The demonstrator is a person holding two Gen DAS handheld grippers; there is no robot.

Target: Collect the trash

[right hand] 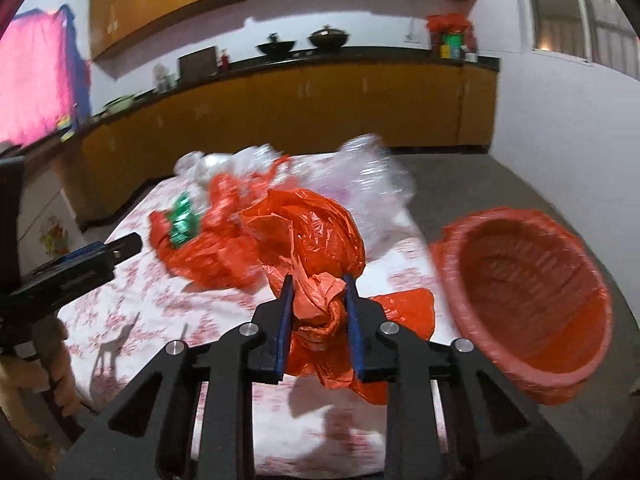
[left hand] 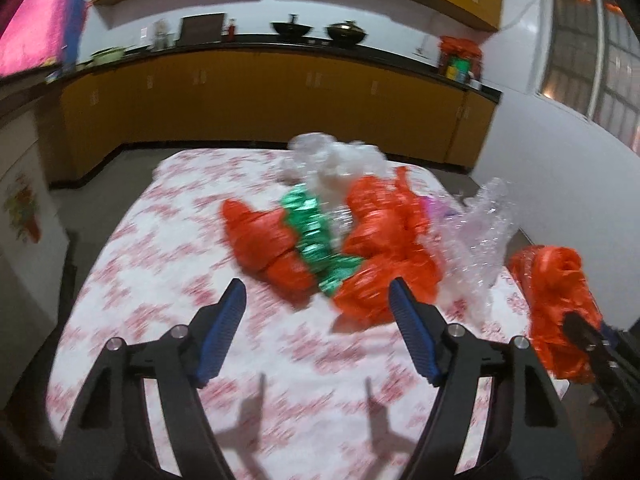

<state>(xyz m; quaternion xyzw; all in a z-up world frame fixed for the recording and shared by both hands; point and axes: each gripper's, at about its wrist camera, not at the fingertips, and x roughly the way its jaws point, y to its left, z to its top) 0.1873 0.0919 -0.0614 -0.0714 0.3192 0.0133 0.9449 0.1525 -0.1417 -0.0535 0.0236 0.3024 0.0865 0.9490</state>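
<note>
Indoor light falls from above and behind, casting 2 sharp finger shadows on the white, red-patterned tablecloth (left hand: 280,360) at 6 o'clock. Motion blur smears the crumpled orange plastic bags (left hand: 384,240). Fisheye distortion bends the long yellow cabinets (right hand: 320,96); corners vignette black.

Both tools share one build. The left gripper (left hand: 316,300) has matte black angular arms, each pierced by a triangular cut-out, with two round silver screw heads on each arm. Its fingers (left hand: 224,332) carry ribbed blue pads. The right gripper (right hand: 318,286) shows thin blue-edged fingers (right hand: 285,320) and four silver screws.
</note>
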